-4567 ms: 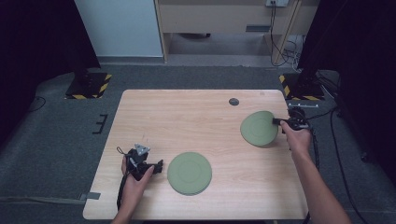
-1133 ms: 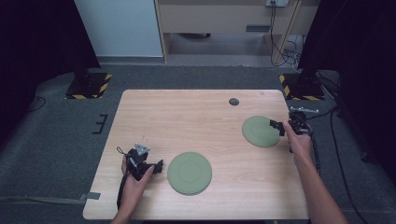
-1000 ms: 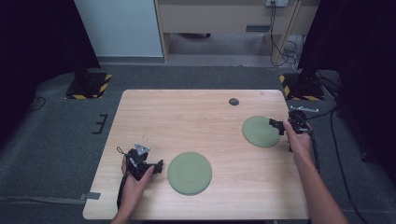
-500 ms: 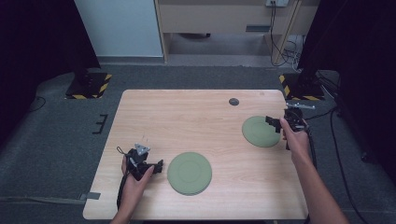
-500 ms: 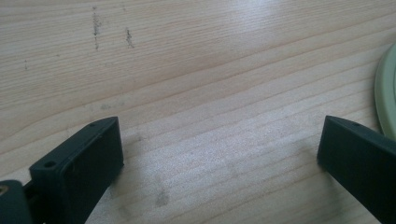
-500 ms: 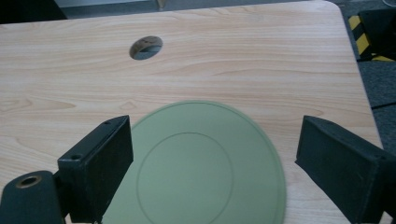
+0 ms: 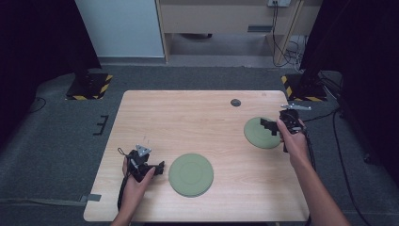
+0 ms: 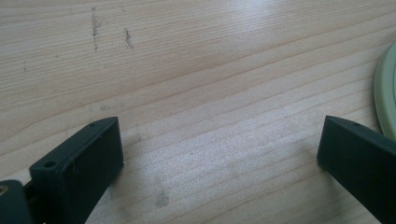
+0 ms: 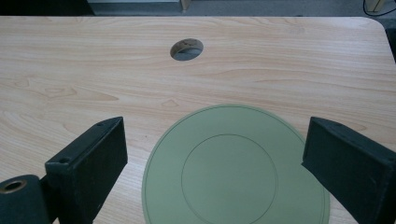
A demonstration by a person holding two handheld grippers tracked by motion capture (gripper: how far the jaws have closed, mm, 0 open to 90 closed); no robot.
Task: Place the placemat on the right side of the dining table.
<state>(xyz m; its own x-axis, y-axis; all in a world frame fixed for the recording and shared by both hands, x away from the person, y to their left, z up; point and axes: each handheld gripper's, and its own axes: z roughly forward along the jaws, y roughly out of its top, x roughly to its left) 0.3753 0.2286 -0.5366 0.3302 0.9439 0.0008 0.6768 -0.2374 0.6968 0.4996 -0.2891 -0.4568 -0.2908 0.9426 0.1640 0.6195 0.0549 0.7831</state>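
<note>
Two flat green plates are seen on the wooden bench [image 7: 188, 117]. The smaller plate [image 7: 261, 133] lies flat at the right side of the bench, somewhat toward the far edge, and the right claw [image 7: 269, 127] is held directly over its right rim. In the right gripper view the jaws are spread wide and nothing is held between them; the plate [image 9: 233, 168] lies just ahead and below, between the two jaws, with a round cable hole [image 9: 187, 49] farther away. The plate is round, so no long axis must be respected; what matters is that its rim lies low on the bench, so a grasp of the edge would probably need a descent. The larger plate [image 7: 190, 174] lies at the near middle of the bench. The left claw [image 7: 157, 168] rests just beside its left rim, apart from it, also wide open and empty; in the left gripper view only a thin part of this plate's rim [image 8: 385, 88] appears past one jaw. Each hand is nearer to its own plate.
</note>
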